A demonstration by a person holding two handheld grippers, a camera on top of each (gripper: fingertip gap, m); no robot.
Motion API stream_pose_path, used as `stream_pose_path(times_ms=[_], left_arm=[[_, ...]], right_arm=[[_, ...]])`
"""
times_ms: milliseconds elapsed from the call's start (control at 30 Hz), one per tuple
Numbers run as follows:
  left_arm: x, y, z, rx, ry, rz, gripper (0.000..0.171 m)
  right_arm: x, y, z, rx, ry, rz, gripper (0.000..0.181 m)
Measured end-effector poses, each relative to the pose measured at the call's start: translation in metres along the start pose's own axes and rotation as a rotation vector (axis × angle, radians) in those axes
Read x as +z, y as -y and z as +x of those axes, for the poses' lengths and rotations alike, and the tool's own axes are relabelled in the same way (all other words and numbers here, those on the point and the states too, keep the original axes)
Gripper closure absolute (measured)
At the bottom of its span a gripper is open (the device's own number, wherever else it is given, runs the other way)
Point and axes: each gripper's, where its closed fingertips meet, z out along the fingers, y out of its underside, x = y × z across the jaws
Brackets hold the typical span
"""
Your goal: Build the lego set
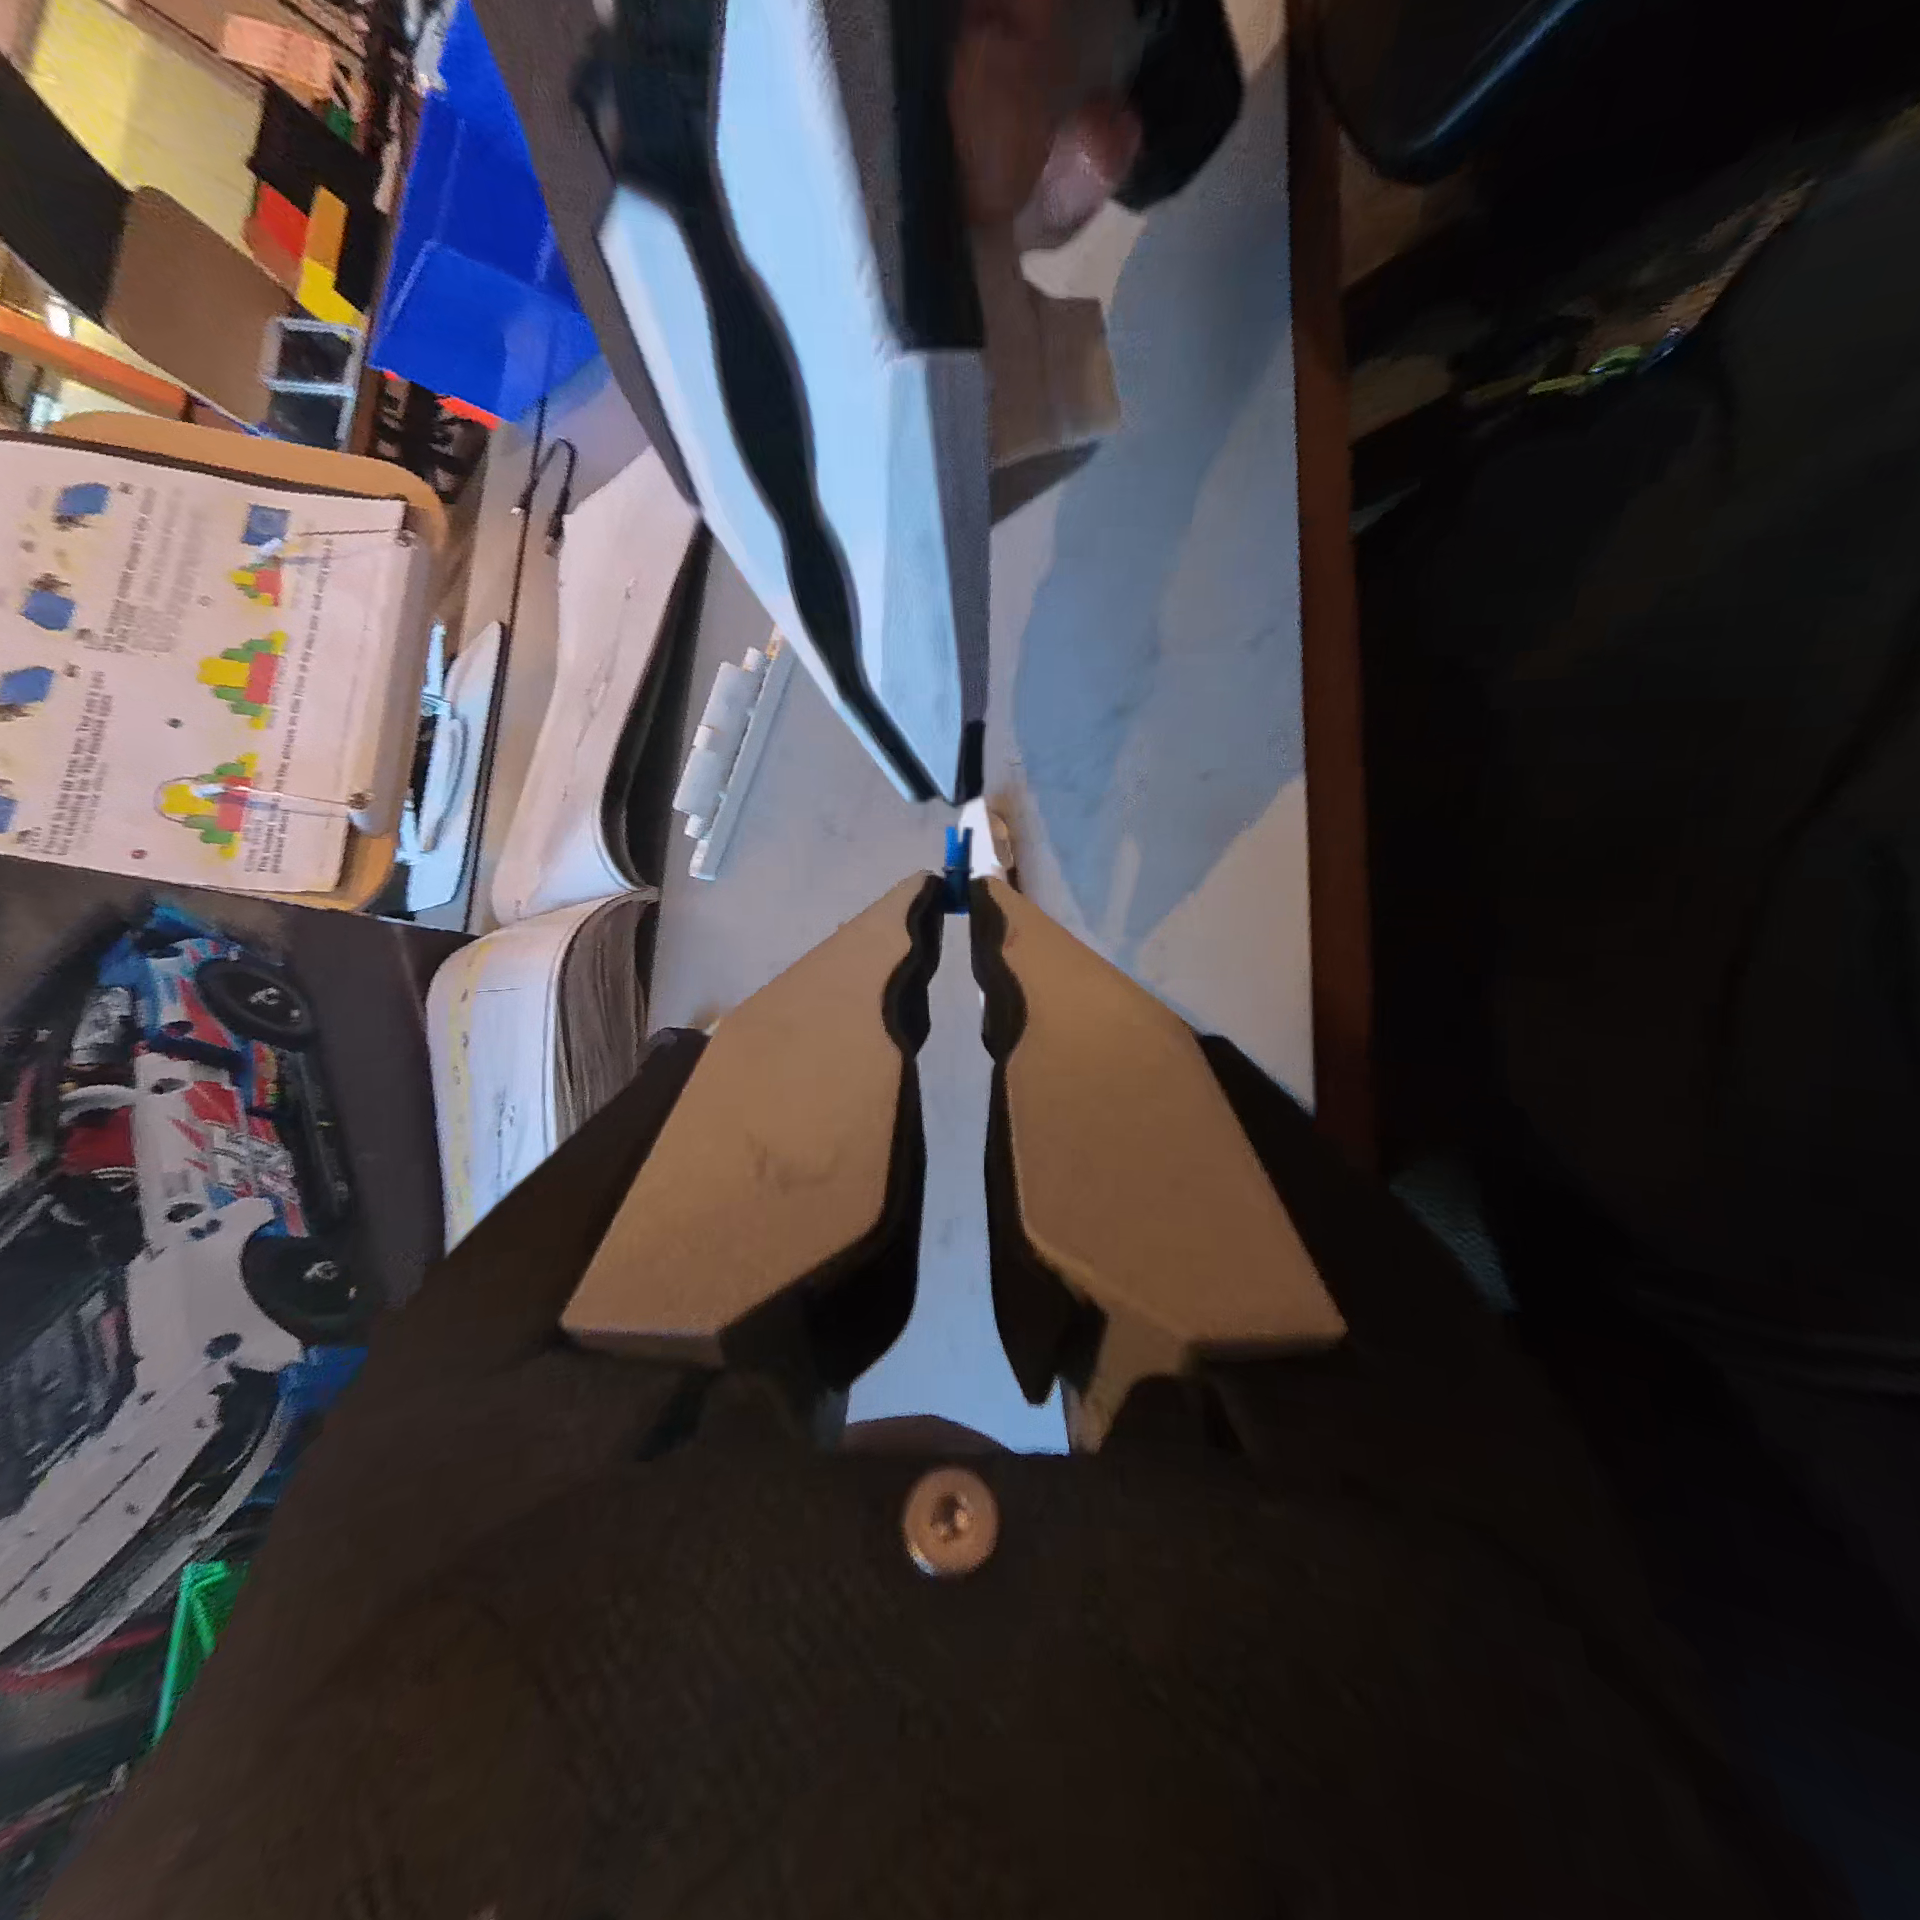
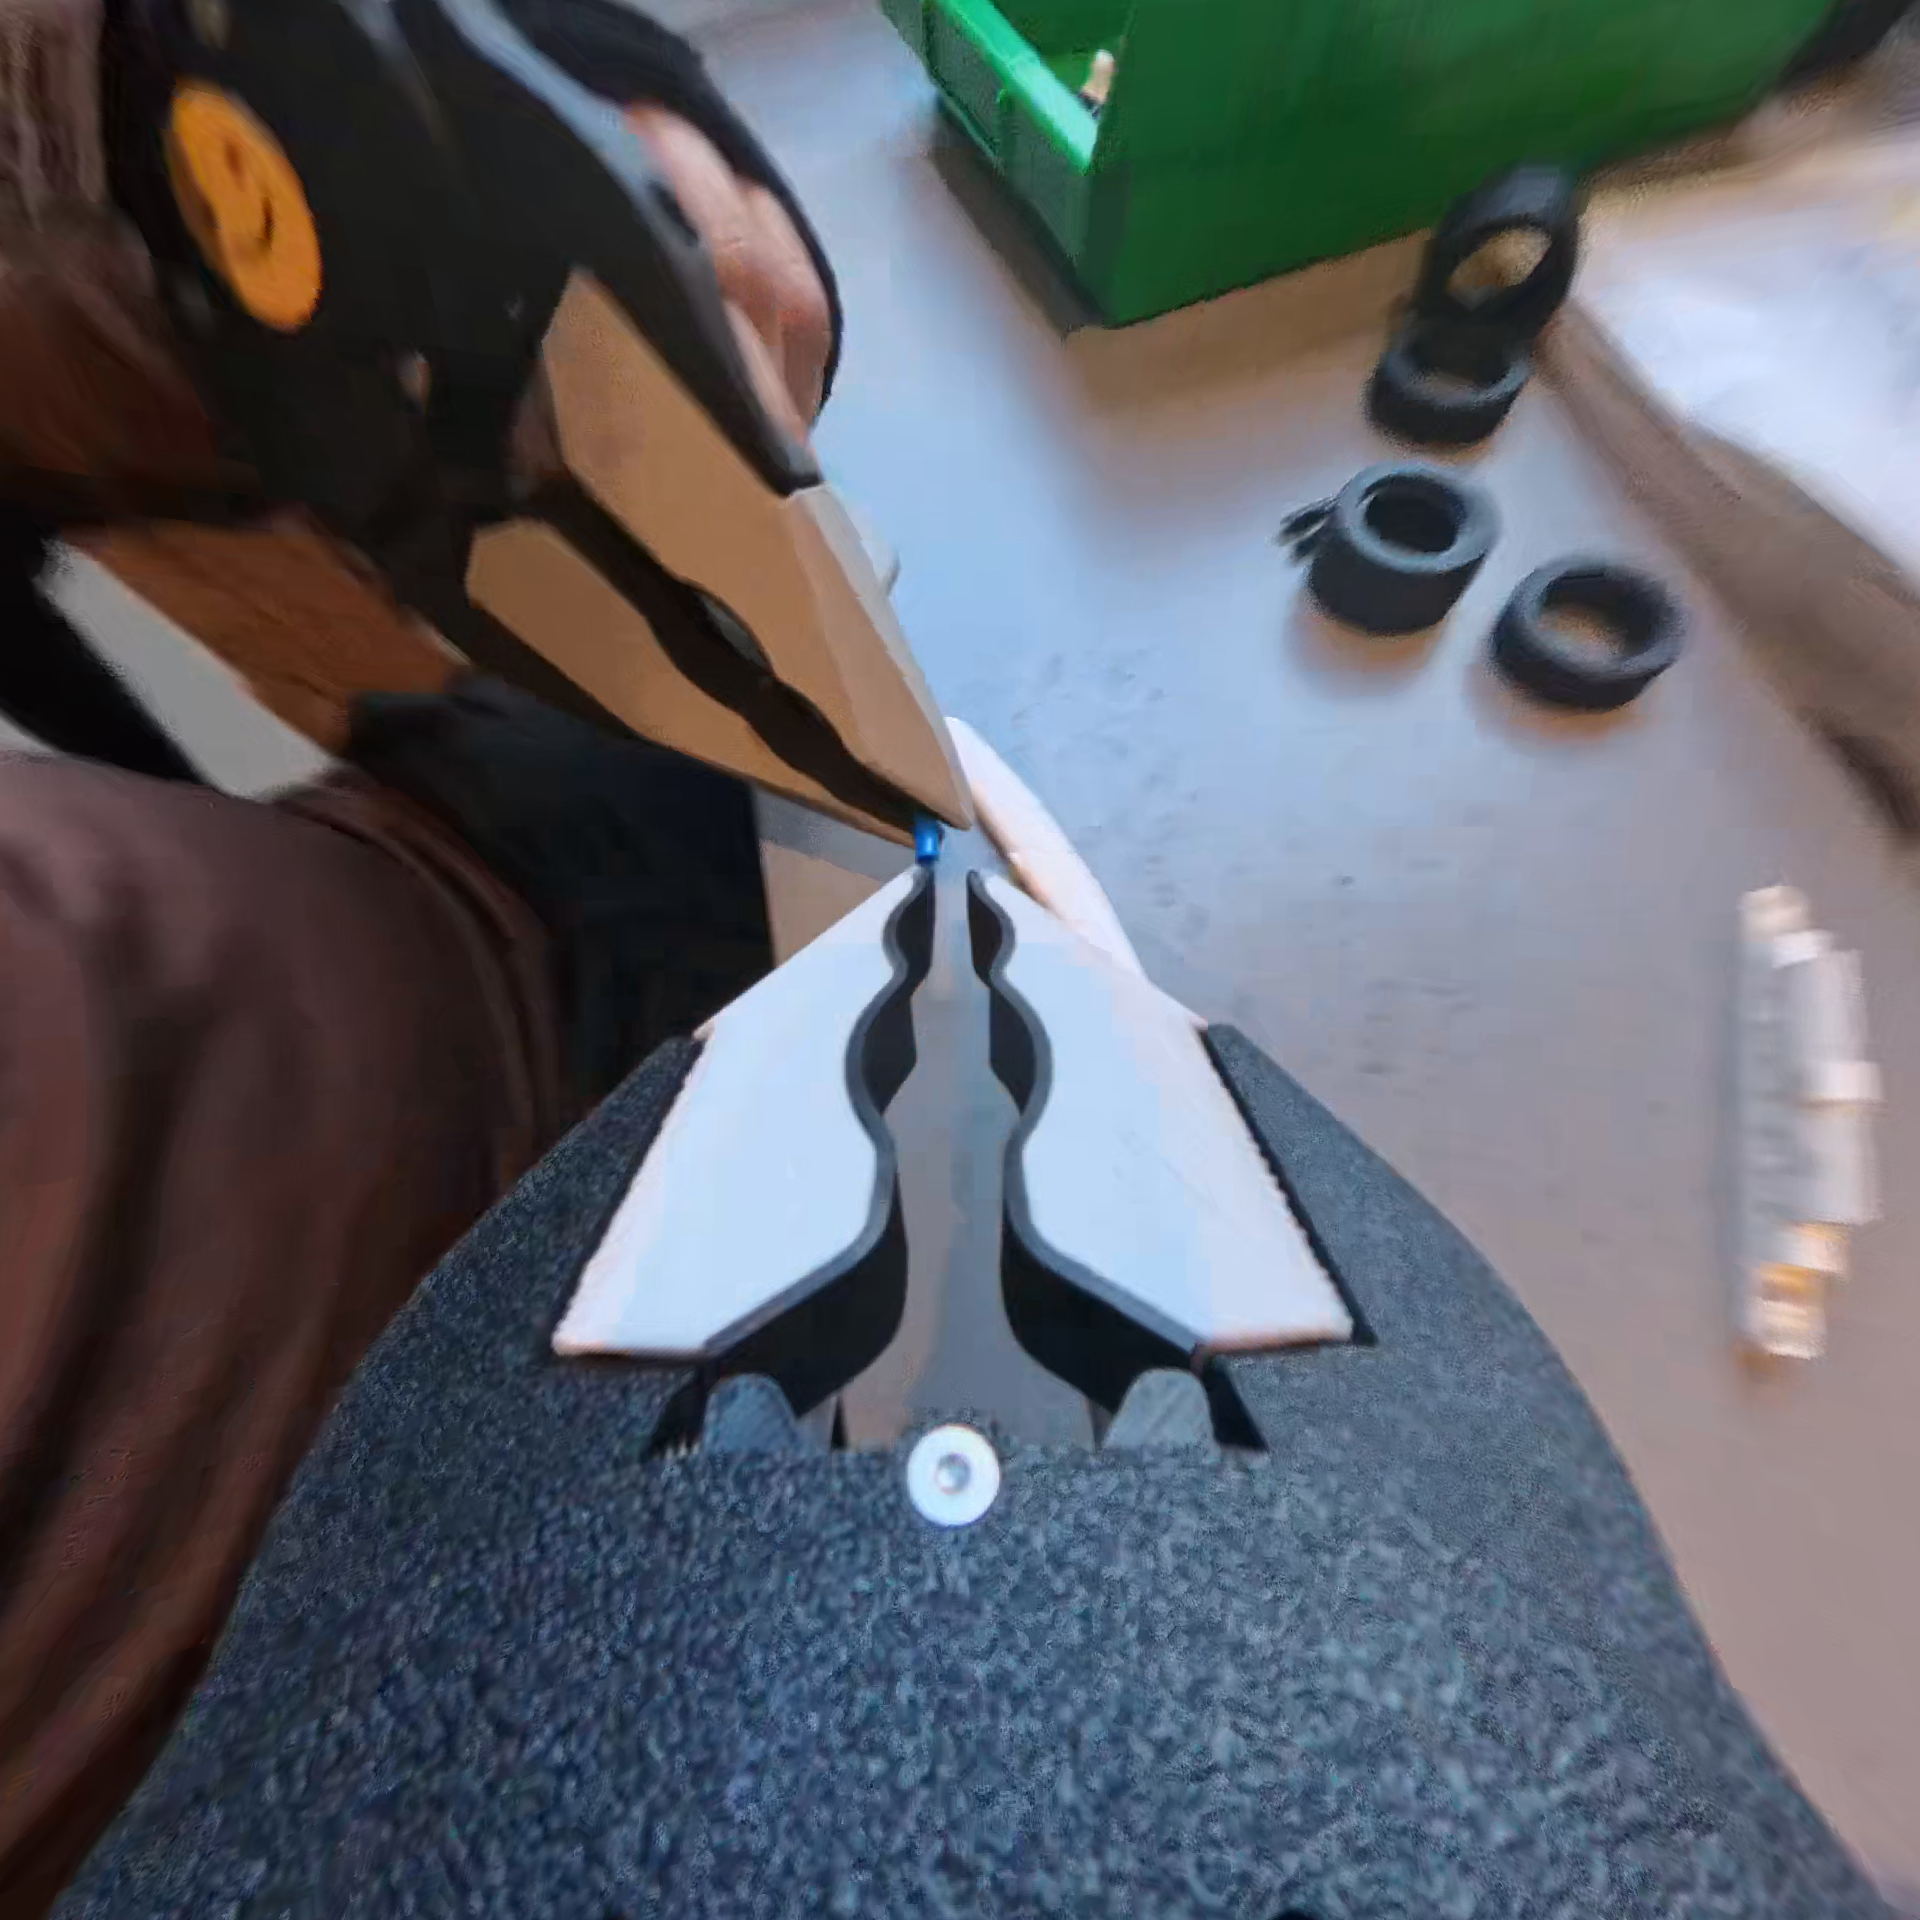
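- Over the grey tabletop (image 2: 1195,727), near the edge closest to the person, the two tools meet tip to tip.
- Left tool (image 1: 957,891): its fingers are pinched on a small blue pin (image 1: 954,860), which pokes out beyond the tips. From the right wrist view the same tool (image 2: 940,821) comes in from the upper left with the blue pin (image 2: 925,840) at its point.
- Right tool (image 2: 948,881): its tips stand a narrow gap apart, and a pale curved lego piece (image 2: 1039,862) lies along its right finger (whether the piece is truly gripped I cannot tell). In the left wrist view this tool (image 1: 954,792) comes down from above, with a small white piece (image 1: 982,831) at its tips, touching the pin.
- Farther out on the tabletop lie three black tyres (image 2: 1403,545), one more standing on top of the farthest, with a green bin (image 2: 1351,156) near the far edge behind them.
- Toward the right edge rests a grey built strip of bricks (image 2: 1797,1122), blurred.
- At the far left side sit an open instruction booklet (image 1: 551,997), a printed sheet with brick pictures (image 1: 197,665) and a box showing a racing car (image 1: 177,1247).
- A blue bin (image 1: 468,260) stands beyond.
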Motion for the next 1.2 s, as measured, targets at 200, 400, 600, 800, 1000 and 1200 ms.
stream_pose_path(times_ms=[200,400,600,800,1000,1200], left_arm=[[0.006,-0.004,0.006,-0.017,-0.081,0.018,0.17],[0.006,-0.002,0.009,-0.023,-0.109,0.05,0.17],[0.005,-0.001,0.008,-0.082,-0.138,0.066,0.17],[0.005,-0.014,0.007,-0.227,-0.192,0.004,0.17],[0.007,-0.05,0.016,-0.47,-0.349,-0.16,0.151],[0.002,-0.043,0.027,-0.607,-0.408,-0.187,0.15]], right_arm=[[-0.001,0.003,-0.004,-0.339,-0.224,-0.039,0.168],[0.009,-0.002,-0.002,-0.427,-0.268,-0.097,0.168],[0.012,-0.004,-0.001,-0.475,-0.296,-0.124,0.176],[0.014,-0.01,0.003,-0.352,-0.29,-0.137,0.177],[0.026,-0.037,0.011,-0.027,-0.217,-0.208,0.177],[0.031,-0.035,0.019,0.006,-0.222,-0.194,0.177]])
